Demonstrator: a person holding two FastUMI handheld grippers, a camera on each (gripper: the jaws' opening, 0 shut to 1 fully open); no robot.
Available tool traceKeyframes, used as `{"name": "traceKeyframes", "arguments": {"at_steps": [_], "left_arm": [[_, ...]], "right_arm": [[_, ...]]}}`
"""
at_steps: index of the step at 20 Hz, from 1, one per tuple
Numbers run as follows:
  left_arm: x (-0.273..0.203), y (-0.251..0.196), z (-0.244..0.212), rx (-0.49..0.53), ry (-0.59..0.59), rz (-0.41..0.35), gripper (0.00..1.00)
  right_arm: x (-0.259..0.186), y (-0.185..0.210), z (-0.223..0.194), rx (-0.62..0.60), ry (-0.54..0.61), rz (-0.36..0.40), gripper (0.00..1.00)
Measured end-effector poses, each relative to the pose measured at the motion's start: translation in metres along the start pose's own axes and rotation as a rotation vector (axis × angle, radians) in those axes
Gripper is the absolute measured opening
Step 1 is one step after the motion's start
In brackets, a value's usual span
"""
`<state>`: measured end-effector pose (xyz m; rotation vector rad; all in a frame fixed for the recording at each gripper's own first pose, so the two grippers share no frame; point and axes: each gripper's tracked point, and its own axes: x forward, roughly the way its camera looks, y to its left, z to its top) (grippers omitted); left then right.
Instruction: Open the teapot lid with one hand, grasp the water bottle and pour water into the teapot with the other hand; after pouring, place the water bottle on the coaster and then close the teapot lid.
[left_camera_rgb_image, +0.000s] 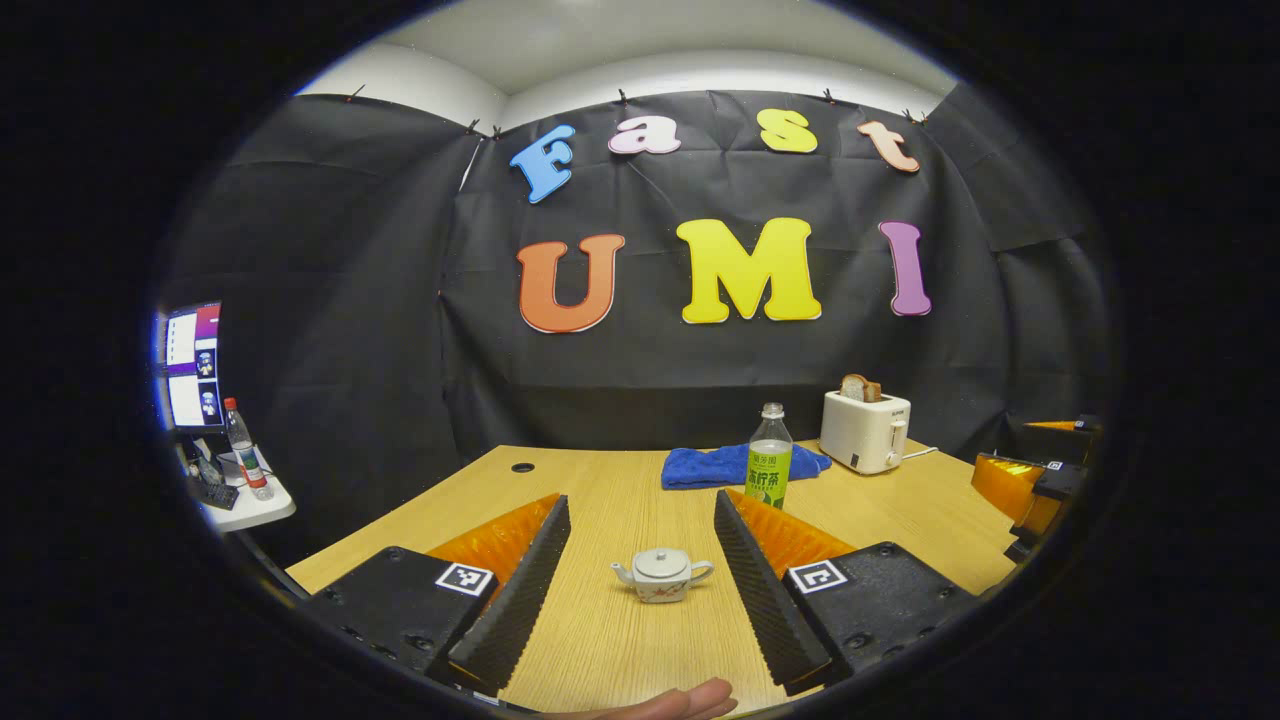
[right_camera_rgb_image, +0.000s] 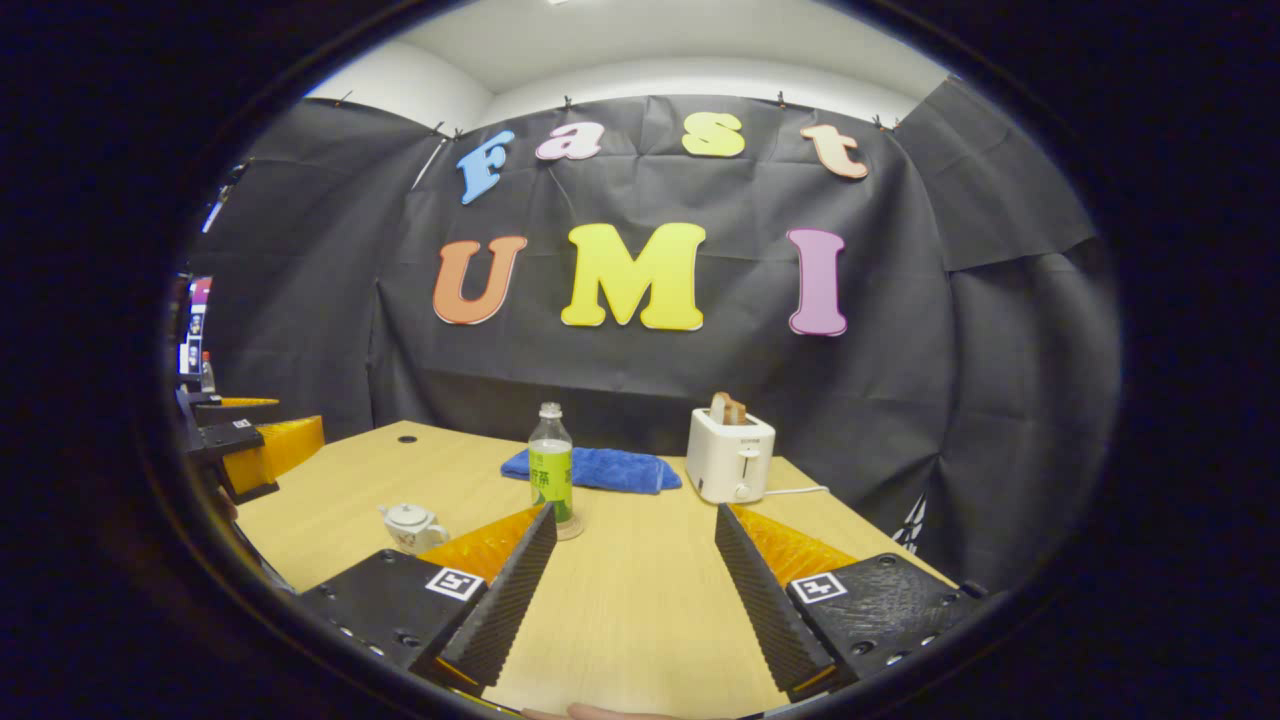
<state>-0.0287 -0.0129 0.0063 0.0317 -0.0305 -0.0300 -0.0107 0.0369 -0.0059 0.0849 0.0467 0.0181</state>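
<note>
Both tools are hovering wide and empty over the table (left_camera_rgb_image: 600, 640): the left tool (left_camera_rgb_image: 640, 590) is framing the lidded teapot (left_camera_rgb_image: 661, 575) lying ahead between its fingers. The right tool (right_camera_rgb_image: 635, 590) is facing the water bottle (right_camera_rgb_image: 551, 465), which is standing on the coaster (right_camera_rgb_image: 570, 528) before a blue cloth (right_camera_rgb_image: 600, 468) and a toaster (right_camera_rgb_image: 730, 455).

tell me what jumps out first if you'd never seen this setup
The small white teapot sits lid-on on the wooden table, framed right between the open left tongs. Behind it stands a bottle with a green label, in front of a blue towel, and a white toaster with bread in it stands at the back right.
</note>
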Motion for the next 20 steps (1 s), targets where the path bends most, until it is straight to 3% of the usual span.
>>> {"name": "traceKeyframes", "arguments": {"at_steps": [2, 4, 20], "left_arm": [[-0.004, -0.004, 0.003, 0.013, -0.013, -0.011, 0.92], [-0.005, -0.009, 0.004, 0.025, -0.021, -0.023, 0.91], [0.002, -0.021, -0.011, 0.043, 0.003, -0.036, 0.92]], "right_arm": [[0.0, 0.007, -0.006, -0.005, 0.02, 0.025, 0.92], [0.002, 0.006, -0.006, 0.004, 0.022, 0.031, 0.95], [0.008, -0.004, -0.006, -0.005, 0.01, 0.006, 0.98]]}}
